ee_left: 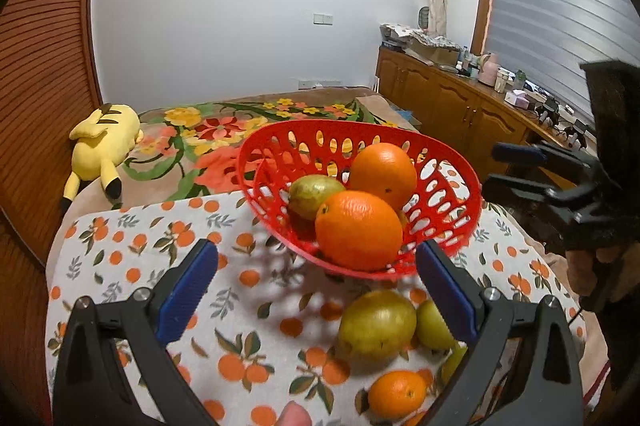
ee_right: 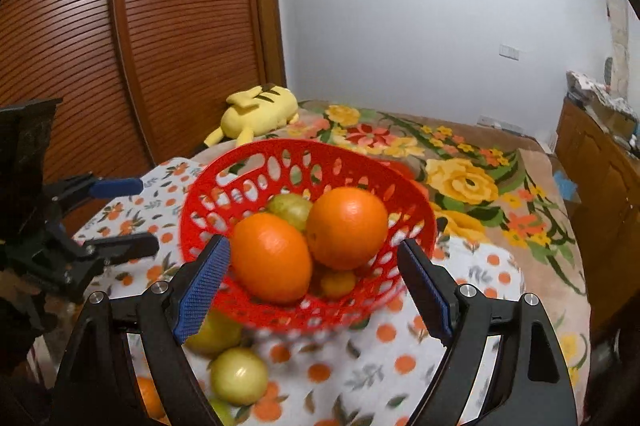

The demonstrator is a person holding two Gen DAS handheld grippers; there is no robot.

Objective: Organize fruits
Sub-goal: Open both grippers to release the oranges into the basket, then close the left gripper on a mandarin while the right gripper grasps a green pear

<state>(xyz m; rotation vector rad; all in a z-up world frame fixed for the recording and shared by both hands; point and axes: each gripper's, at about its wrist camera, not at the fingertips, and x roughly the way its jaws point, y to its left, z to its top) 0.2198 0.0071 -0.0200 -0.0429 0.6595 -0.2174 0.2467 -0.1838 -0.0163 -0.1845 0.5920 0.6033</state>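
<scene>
While both the left gripper [ee_left: 316, 262] and right gripper [ee_right: 312, 266] hover with fingers apart and empty, the red basket [ee_left: 452, 222] holds two oranges [ee_left: 358, 226] mid-table [ee_left: 132, 258]; loose fruit [ee_left: 376, 324] lies at the near edge.

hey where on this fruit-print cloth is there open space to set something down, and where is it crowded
Free: the cloth left of the red basket, out to its left edge by the yellow plush toy. Crowded: in front of the basket, where green fruit and a small orange cluster. The basket holds two big oranges.
</scene>
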